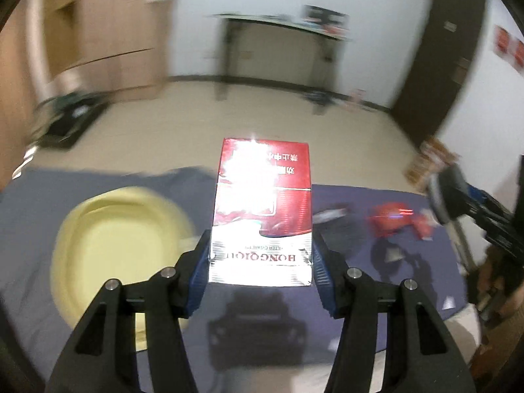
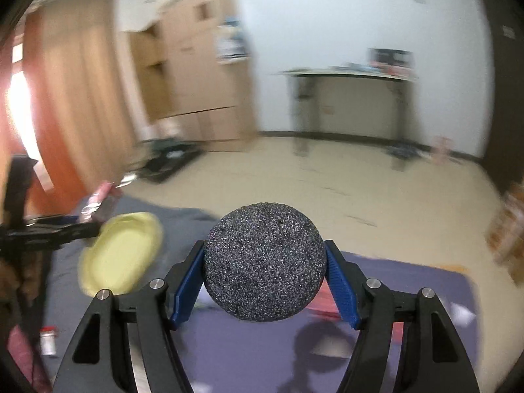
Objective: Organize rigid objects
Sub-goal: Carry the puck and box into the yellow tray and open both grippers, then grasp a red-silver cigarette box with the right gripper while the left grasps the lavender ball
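My left gripper (image 1: 260, 262) is shut on a red and silver cigarette box (image 1: 262, 209), held lengthwise above the purple cloth (image 1: 82, 344); its blue pads (image 1: 199, 271) press the box's silver end. My right gripper (image 2: 265, 278) is shut on a dark speckled foam ball (image 2: 265, 262), lifted above the same cloth (image 2: 245, 353). A pale yellow oval tray (image 1: 111, 249) lies on the cloth to the left, also seen as the yellow tray (image 2: 121, 255) in the right wrist view. The left gripper's arm (image 2: 49, 232) shows at that view's left edge.
Red items (image 1: 393, 219) and a small dark piece (image 1: 330, 214) lie on the cloth at right. A small jar (image 2: 49, 340) stands at lower left. Beyond the cloth are beige floor, cardboard boxes (image 2: 196, 82), a desk (image 2: 347, 104) and a dark door (image 1: 448, 55).
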`<control>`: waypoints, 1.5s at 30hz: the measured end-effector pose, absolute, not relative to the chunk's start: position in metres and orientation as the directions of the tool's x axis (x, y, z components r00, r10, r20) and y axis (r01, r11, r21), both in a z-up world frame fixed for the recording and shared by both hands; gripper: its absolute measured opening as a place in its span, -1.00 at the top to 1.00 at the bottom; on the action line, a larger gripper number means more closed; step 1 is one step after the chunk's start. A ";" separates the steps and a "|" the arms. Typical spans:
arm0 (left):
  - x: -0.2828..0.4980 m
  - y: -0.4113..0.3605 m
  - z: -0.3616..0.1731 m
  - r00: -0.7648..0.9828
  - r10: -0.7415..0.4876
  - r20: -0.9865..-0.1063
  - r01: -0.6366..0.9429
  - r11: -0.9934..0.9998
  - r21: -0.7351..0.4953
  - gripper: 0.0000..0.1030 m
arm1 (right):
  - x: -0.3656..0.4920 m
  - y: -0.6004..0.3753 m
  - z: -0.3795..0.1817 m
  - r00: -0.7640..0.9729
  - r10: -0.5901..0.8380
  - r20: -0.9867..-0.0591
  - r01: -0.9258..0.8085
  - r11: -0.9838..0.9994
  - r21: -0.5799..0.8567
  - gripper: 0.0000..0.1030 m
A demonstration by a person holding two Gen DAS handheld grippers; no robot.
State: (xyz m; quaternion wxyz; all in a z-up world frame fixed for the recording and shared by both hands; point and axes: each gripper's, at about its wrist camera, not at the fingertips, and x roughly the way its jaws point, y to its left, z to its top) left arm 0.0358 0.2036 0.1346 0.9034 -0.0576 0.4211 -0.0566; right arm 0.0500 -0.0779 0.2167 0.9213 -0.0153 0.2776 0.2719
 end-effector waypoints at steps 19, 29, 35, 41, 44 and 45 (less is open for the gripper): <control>0.036 0.467 -0.039 0.475 -0.031 -0.879 -0.219 0.964 -0.152 -0.12 | 0.064 0.312 0.034 0.399 0.476 -0.784 -0.805 0.591 -0.052 -0.32; 0.042 0.493 -0.060 0.473 -0.075 -0.878 -0.242 0.947 -0.211 -0.74 | 0.058 0.311 0.033 0.388 0.484 -0.784 -0.770 0.638 0.013 -0.88; 0.006 0.479 -0.002 0.551 -0.068 -0.832 -0.201 0.957 -0.210 -1.00 | 0.037 0.186 0.107 0.564 0.570 -0.597 -0.613 0.774 0.160 -0.99; -0.011 0.424 0.058 0.604 -0.137 -0.785 -0.076 0.971 -0.228 -1.00 | 0.026 0.011 0.140 0.712 0.389 -0.585 -0.358 0.917 0.174 -0.99; -0.008 0.374 0.077 0.624 -0.219 -0.750 0.013 0.963 -0.271 -1.00 | 0.020 -0.068 0.150 0.754 0.255 -0.606 -0.221 0.966 0.131 -0.99; -0.007 0.360 0.079 0.623 -0.246 -0.743 0.036 0.957 -0.287 -1.00 | 0.020 -0.095 0.150 0.754 0.225 -0.617 -0.183 0.974 0.131 -0.99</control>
